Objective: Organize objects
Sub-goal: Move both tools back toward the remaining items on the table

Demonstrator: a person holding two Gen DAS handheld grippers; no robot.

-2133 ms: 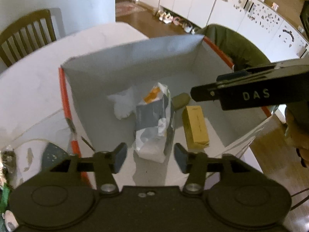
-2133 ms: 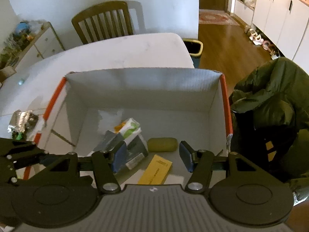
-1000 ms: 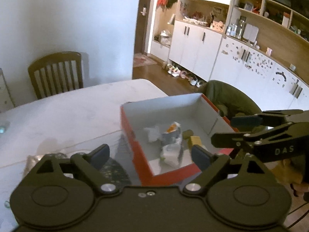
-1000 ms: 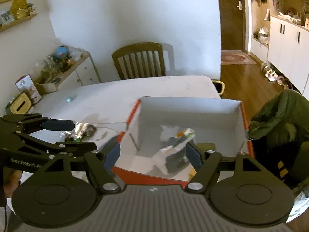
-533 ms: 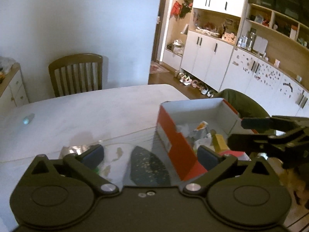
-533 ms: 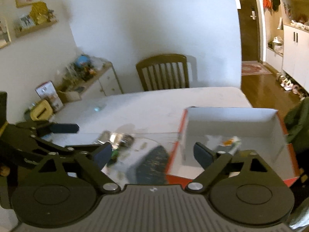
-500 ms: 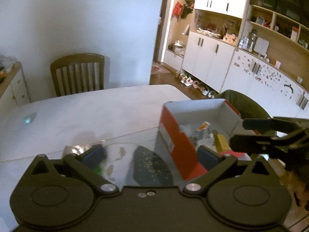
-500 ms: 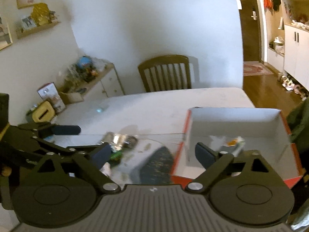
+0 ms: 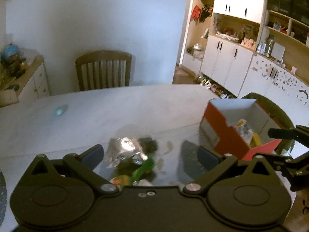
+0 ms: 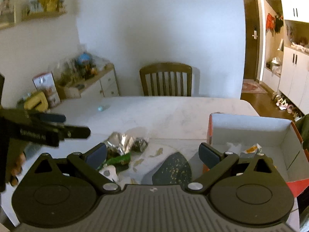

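Note:
An orange box with a white inside stands at the table's right end and holds a silver snack packet and other items. On the table left of it lie a crumpled foil wrapper, a green packet and a dark speckled piece. My left gripper hangs open above the foil pile, with nothing held. My right gripper is over the same litter with its jaws opening and empty. Each gripper also shows at the edge of the other's view.
A small light-blue object lies far back on the white table. A wooden chair stands behind the table. A cluttered sideboard lines the left wall. White cabinets and shoes fill the right side.
Both grippers have drawn back from inside the box and swung left, so the litter pile now lies between their fingers. Their jaws have spread wider. The box now sits at the right.

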